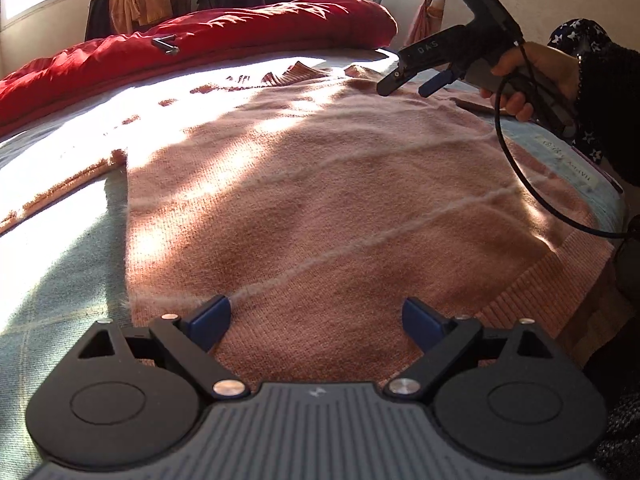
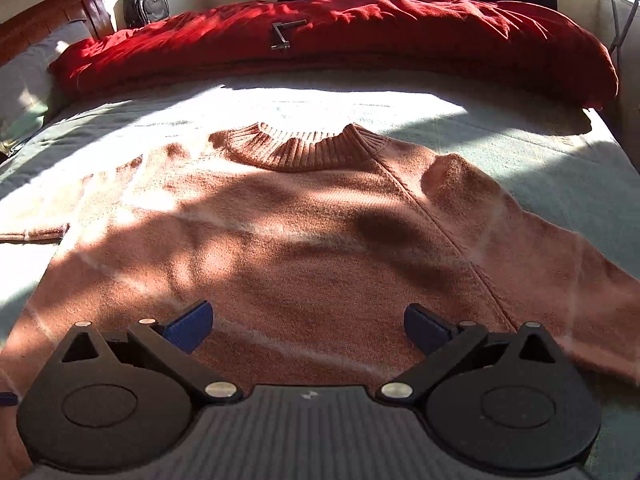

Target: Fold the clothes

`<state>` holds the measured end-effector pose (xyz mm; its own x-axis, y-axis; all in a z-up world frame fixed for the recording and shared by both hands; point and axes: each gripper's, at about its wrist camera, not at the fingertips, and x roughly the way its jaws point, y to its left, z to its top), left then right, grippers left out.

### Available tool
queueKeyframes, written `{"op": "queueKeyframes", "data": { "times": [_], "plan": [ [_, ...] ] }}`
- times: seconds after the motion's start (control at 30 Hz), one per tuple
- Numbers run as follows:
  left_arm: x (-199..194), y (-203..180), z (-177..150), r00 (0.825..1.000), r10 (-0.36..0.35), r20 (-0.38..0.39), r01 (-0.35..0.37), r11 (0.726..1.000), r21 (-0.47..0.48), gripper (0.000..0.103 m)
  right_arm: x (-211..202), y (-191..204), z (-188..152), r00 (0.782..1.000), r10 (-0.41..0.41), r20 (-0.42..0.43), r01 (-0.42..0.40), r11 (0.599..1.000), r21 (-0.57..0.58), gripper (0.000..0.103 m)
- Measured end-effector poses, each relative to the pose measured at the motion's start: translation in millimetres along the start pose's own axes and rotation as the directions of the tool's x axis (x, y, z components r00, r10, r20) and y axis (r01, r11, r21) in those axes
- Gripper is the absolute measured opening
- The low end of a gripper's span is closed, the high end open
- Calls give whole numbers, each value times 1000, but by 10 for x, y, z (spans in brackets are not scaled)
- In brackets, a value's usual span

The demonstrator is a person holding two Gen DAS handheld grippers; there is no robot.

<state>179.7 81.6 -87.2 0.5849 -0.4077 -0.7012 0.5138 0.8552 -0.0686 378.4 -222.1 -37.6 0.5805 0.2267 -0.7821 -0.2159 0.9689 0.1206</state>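
- One pink sweater [image 1: 320,200] filled the left wrist view, lying flat on the pale bed cover [image 1: 52,280], with its ribbed hem [image 1: 532,280] at the right and one sleeve [image 1: 68,184] stretched out to the left. The left gripper [image 1: 316,318] hovered low over the body of the sweater with its jaws spread wide and nothing between them. The right gripper [image 1: 412,84], held in a hand [image 1: 528,76], was above the far part of the sweater; its jaws looked apart and empty.
- In the right wrist view the sweater [image 2: 304,232] lay open, collar [image 2: 304,148] toward the red duvet [image 2: 360,36], both sleeves out to the sides. The right gripper [image 2: 308,322] stood spread above the chest.
- No fold was visible anywhere on it, so in my judgement all the folding was left to do: the sleeves inward, then the body.
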Motion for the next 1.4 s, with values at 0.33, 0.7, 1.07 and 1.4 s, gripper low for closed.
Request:
{"op": "queueKeyframes", "data": {
  "times": [0.33, 0.7, 1.07, 1.4],
  "plan": [
    [-203, 52, -77, 999, -28, -14, 28, 1000, 10, 93, 453, -309, 139, 993, -117, 30, 112, 984, 136, 103],
    [-337, 405, 222, 991, -91, 94, 90, 996, 19, 93, -193, 533, -592, 999, -41, -27, 35, 978, -204, 103],
    [-256, 502, -156, 995, -83, -56, 87, 993, 84, 93, -500, 501, -1299, 995, -93, -37, 86, 983, -165, 103],
    [-369, 278, 82, 975, -223, -5, 221, 963, 153, 93, -628, 436, -1543, 992, -122, -10, 120, 988, -100, 103]
  ]
}}
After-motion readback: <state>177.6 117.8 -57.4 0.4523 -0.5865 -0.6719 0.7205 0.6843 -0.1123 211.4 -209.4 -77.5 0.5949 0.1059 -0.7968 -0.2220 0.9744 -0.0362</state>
